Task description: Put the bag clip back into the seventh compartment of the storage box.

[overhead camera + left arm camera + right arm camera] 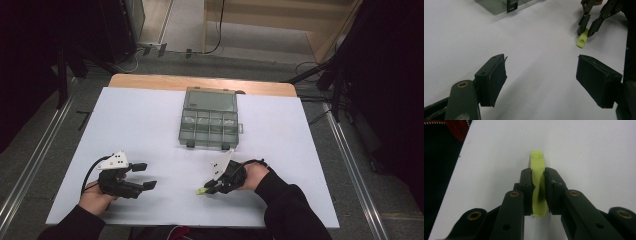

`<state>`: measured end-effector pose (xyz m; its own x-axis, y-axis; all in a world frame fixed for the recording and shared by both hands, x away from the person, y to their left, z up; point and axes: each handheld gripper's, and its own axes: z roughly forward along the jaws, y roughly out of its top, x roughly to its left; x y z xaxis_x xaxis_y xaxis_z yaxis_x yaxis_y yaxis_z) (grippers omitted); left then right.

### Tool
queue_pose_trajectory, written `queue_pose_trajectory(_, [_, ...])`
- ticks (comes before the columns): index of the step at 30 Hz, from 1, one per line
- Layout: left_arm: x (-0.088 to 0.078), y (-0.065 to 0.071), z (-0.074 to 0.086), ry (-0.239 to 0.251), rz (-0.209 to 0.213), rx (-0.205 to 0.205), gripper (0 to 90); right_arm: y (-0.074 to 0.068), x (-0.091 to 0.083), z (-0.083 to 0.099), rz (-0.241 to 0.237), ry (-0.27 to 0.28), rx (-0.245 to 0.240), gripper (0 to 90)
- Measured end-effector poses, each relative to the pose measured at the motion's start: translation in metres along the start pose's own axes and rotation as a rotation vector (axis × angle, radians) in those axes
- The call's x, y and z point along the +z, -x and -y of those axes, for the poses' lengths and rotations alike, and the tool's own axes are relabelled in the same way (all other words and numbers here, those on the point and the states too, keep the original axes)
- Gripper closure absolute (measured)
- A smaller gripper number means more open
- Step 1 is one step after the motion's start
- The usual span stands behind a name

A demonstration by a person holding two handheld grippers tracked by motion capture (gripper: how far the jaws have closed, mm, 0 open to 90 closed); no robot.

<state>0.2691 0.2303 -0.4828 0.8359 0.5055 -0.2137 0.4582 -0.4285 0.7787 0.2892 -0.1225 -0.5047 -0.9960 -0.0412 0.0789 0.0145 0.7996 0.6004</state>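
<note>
- The right gripper (209, 188) is low over the white sheet (150, 125), near the front edge of the table, and it points to the left in the high view.
- Its jaws are pressed together on a small yellow-green clip (538, 182). In the right gripper view the two pads (527, 192) touch the clip on both sides.
- The clip stands on its thin edge between the pads, and its rounded end comes out past the tips.
- In the high view the clip (201, 191) is at the tip of the right gripper, just over the sheet. I cannot tell whether it is touching the sheet or not.
- In the left gripper view the right gripper (585, 31) is far off at the upper right, with the clip (582, 41) under its tips.
- The left gripper (145, 176) is held at the left side of the sheet, well apart from the clip.
- Its jaws stand wide apart, and there is nothing between the pads (495, 80), only bare sheet.
- A grey-green box (209, 120) with its lid open lies in the middle of the sheet, behind both grippers. It has small compartments in two rows.
- The box is well apart from the clip and from both grippers.
</note>
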Motion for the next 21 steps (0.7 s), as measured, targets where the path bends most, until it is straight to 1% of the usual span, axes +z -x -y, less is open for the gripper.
queue_pose_trajectory(1, [0.000,0.000,0.000,0.000,0.000,0.000,23.4,0.001,0.001,0.000,-0.001,0.007,0.012,78.4])
queue_pose_trajectory(2, [0.000,0.000,0.000,0.000,0.000,0.000,23.4,0.001,0.001,0.000,-0.001,0.007,0.012,78.4])
queue_pose_trajectory(3, [0.000,0.000,0.000,0.000,0.000,0.000,23.4,0.001,0.000,-0.001,-0.008,-0.005,0.045,78.5])
queue_pose_trajectory(4, [0.000,0.000,0.000,0.000,0.000,0.000,23.4,0.001,0.000,-0.001,-0.008,-0.005,0.045,78.5])
queue_pose_trajectory(5, [0.000,0.000,0.000,0.002,0.002,0.000,23.4,0.002,0.000,-0.002,-0.010,-0.009,0.070,78.6])
queue_pose_trajectory(9, [0.000,0.000,0.000,0.003,0.002,0.000,23.4,0.004,0.000,-0.004,-0.023,-0.018,0.118,78.6])
queue_pose_trajectory(11, [0.000,0.000,0.000,0.003,0.004,0.001,23.4,0.004,0.000,-0.005,-0.023,-0.018,0.125,78.5])
queue_pose_trajectory(13, [0.000,0.001,0.000,0.004,0.006,0.001,23.4,0.005,-0.002,-0.008,-0.023,-0.019,0.160,78.5])
queue_pose_trajectory(14, [0.000,0.001,0.000,0.004,0.006,0.001,23.4,0.005,-0.002,-0.008,-0.023,-0.019,0.160,78.5])
queue_pose_trajectory(15, [0.000,0.001,0.000,0.004,0.008,0.001,23.4,0.005,-0.002,-0.009,-0.026,-0.015,0.171,78.5])
queue_pose_trajectory(16, [0.000,0.001,0.000,0.004,0.007,0.002,23.4,0.004,-0.003,-0.012,-0.046,-0.030,0.236,78.5])
queue_pose_trajectory(17, [0.000,0.001,0.000,0.006,0.007,0.001,23.4,0.004,-0.003,-0.012,-0.046,-0.030,0.236,78.5])
queue_pose_trajectory(18, [-0.001,0.001,0.000,0.008,0.006,0.001,23.4,0.004,-0.002,-0.014,-0.057,-0.035,0.278,78.4])
queue_pose_trajectory(19, [-0.001,0.001,0.000,0.008,0.006,0.001,23.4,0.004,-0.002,-0.014,-0.057,-0.035,0.278,78.4])
queue_pose_trajectory(20, [-0.001,0.001,0.000,0.007,0.006,0.001,23.4,0.004,-0.002,-0.016,-0.056,-0.051,0.321,78.3])
queue_pose_trajectory(21, [-0.001,0.001,0.000,0.006,0.006,0.002,23.4,0.003,-0.002,-0.017,-0.042,-0.047,0.336,78.3])
